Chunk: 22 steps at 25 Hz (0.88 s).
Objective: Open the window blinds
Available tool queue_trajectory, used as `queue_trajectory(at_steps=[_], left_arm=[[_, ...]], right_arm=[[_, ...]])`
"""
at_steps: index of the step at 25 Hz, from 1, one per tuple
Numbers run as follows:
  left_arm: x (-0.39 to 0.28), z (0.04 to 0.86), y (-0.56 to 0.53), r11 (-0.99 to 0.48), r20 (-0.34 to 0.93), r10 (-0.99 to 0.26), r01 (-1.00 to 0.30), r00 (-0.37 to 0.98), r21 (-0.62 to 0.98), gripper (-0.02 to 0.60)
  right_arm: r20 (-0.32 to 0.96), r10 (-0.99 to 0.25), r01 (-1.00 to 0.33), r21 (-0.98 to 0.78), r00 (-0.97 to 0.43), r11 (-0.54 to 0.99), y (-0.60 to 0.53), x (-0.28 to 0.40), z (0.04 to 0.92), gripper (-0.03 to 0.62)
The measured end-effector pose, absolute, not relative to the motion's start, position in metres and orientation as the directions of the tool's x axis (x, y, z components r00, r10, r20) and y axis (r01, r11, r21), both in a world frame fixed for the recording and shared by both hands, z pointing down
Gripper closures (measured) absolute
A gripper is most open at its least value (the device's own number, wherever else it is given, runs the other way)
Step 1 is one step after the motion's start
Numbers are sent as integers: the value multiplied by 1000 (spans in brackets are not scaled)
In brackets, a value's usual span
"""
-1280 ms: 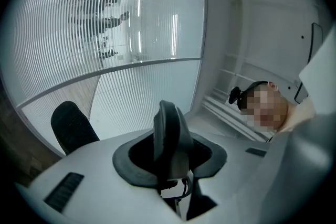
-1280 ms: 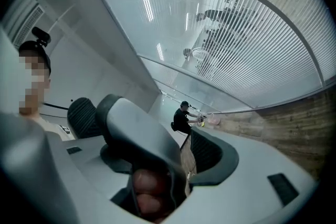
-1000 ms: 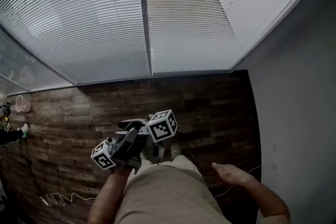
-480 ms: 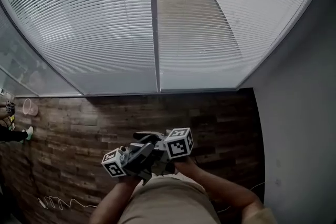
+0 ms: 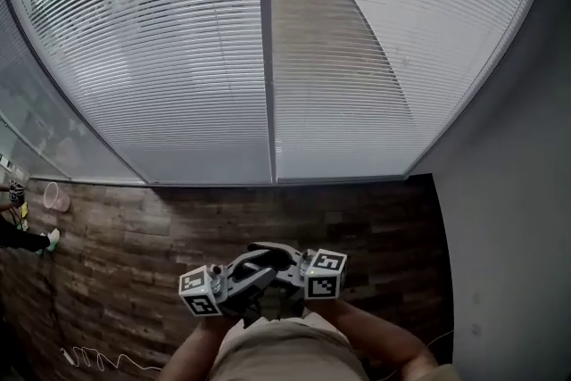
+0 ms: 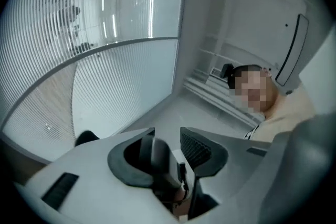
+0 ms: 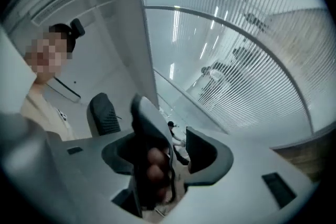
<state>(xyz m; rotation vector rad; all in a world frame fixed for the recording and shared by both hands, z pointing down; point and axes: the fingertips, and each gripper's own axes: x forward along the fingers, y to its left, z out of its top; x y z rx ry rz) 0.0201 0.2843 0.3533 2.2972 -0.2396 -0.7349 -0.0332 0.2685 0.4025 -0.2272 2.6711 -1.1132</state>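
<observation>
both grippers sit empty, well short of the lowered white slatted window blinds [image 5: 161, 76], left gripper [image 6: 173, 152] jaws part-way apart, right gripper [image 7: 126, 118] jaws wider and just closing on nothing, so clutching the thin slats themselves could bend them.

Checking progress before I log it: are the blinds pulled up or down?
Down. The blinds hang full length, their slats reaching the floor.
</observation>
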Motion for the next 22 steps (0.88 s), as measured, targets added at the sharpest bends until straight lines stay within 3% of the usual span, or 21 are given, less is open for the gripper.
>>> queue_trajectory(at_steps=[5,11,13,15,22], left_arm=[[-25,363,247,-750,-294,-545,-299,785,590,422],[-83,440,218,-613,18,-743,-691,669,383,422],[-94,460,213,-584,55,-766,-730,640,355,422],[-102,469,210,-560,72,-781,-746,620,360,422],[-105,481,210,-533,81,-787,-740,611,410,422]], right_arm=[[3,-393,-332,-544,-919,771,237,4,416,399],[72,-487,-474,-390,-871,790,215,32,434,402],[86,-533,-531,-313,-842,788,207,39,440,421],[116,-571,-581,-235,-813,779,201,45,445,490],[156,-593,-613,-213,-790,760,195,44,456,490]])
